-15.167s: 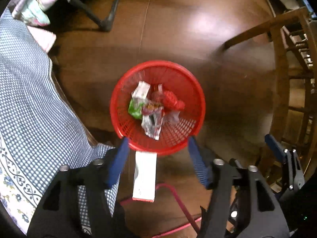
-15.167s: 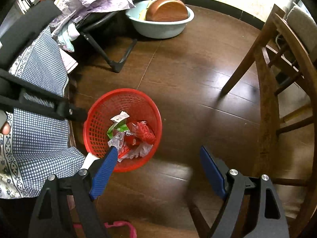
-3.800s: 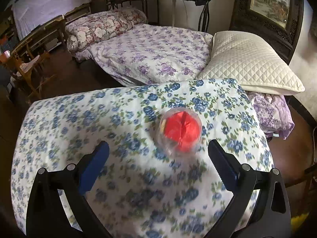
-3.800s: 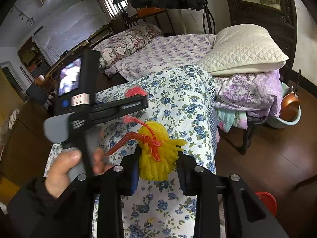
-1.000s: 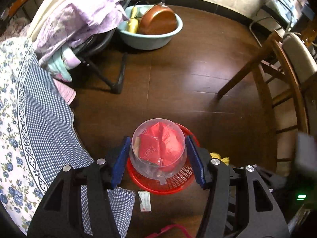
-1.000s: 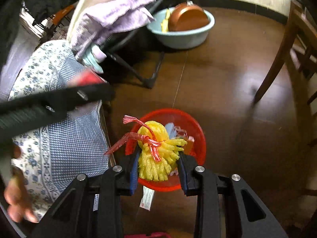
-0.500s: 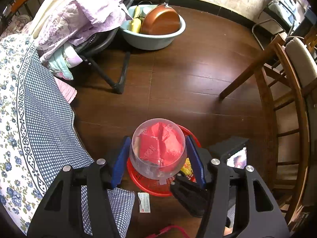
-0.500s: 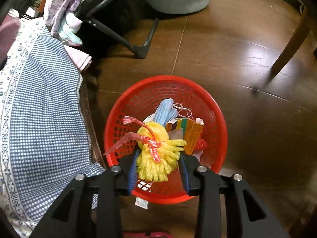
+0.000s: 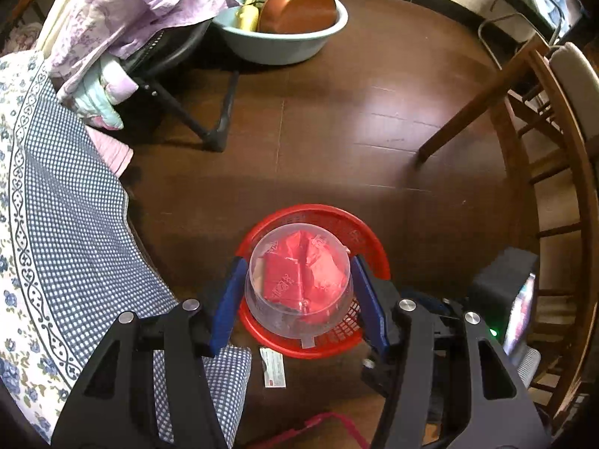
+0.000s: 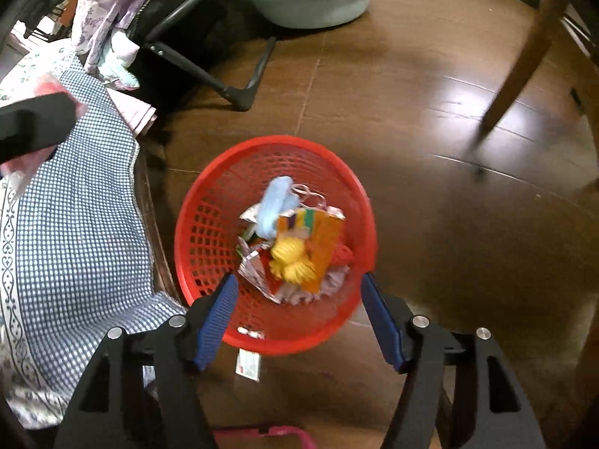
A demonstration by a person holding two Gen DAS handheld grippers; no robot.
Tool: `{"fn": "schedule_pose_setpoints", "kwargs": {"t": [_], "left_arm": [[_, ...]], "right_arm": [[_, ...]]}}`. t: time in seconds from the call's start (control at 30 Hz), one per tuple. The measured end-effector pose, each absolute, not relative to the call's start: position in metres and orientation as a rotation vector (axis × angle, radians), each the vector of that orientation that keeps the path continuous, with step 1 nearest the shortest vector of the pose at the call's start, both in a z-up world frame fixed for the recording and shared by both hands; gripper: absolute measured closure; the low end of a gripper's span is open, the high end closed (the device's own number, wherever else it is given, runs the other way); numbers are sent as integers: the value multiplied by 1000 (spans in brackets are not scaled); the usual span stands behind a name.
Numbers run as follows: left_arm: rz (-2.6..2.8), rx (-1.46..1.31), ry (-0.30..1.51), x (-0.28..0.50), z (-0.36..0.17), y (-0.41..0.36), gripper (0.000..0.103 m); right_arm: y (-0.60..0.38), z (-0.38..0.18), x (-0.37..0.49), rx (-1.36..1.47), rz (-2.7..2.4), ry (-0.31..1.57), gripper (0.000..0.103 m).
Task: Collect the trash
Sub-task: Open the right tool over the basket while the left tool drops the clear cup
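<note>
A red mesh basket point(image 10: 209, 224) stands on the dark wood floor and holds several wrappers and a yellow net bundle point(image 10: 292, 260). My right gripper point(image 10: 299, 299) is open and empty just above the basket's near rim. My left gripper point(image 9: 299, 292) is shut on a clear plastic cup point(image 9: 298, 284) with red wrappers inside, held above the same basket point(image 9: 359, 232). The basket's contents are hidden in the left wrist view by the cup.
A bed with a blue checked and floral cover point(image 9: 63, 224) lies at the left. A small white packet point(image 9: 272, 366) lies on the floor by the basket. A teal basin with a copper pan point(image 9: 292, 18) sits far back. Wooden chairs point(image 9: 543, 172) stand at the right.
My right gripper has opened and the yellow net bundle has dropped into the basket. My left gripper still holds the cup over the basket.
</note>
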State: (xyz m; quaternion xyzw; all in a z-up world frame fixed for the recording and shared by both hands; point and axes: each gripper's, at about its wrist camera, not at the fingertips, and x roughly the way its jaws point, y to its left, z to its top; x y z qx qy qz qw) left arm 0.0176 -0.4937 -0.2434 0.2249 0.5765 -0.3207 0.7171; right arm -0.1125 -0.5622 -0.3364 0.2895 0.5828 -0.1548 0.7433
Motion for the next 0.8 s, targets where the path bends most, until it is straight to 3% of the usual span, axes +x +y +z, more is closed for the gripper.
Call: {"fn": "schedule_pose_setpoints", "kwargs": {"t": [0.57,0.8], "left_arm": [[-745,540,1328,9,-259,-501,46],[-737,543,1308,7,-259,-501,29]], "right_arm": [[-574,-314,-126,616,-357,1232,36],[-575,-311,-127,613,-359,1223,36]]}}
